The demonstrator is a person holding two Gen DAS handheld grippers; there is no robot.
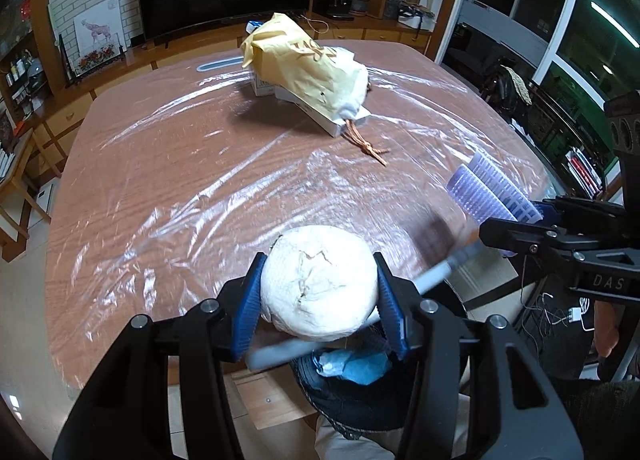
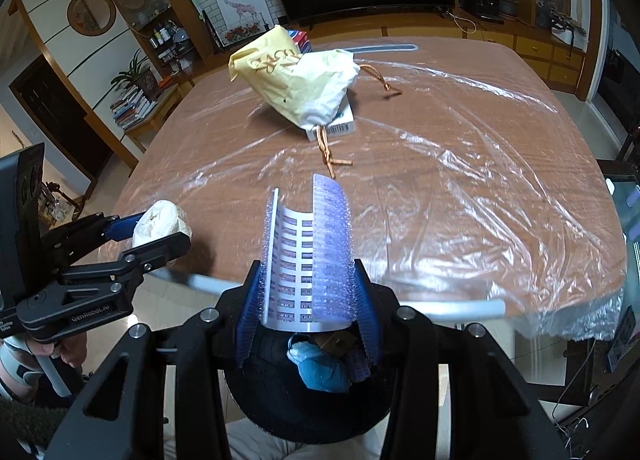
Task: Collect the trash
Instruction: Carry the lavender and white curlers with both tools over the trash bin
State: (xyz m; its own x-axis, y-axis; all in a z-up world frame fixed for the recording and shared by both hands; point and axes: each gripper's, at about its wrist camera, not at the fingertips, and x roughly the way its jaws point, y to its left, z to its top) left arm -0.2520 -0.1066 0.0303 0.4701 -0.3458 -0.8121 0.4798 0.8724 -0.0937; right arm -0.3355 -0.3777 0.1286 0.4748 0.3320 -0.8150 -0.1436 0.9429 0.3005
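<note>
Black bin (image 2: 280,400) holds blue trash; fingers grip paper wad (image 1: 320,284), blister pack (image 2: 312,252).

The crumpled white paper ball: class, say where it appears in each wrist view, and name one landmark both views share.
Left wrist view: the paper ball sits bottom centre, clamped in the left claw.
Right wrist view: the same paper ball appears at mid-left, near the table edge.
Shared landmark: the yellow paper bag far across the table.
</note>
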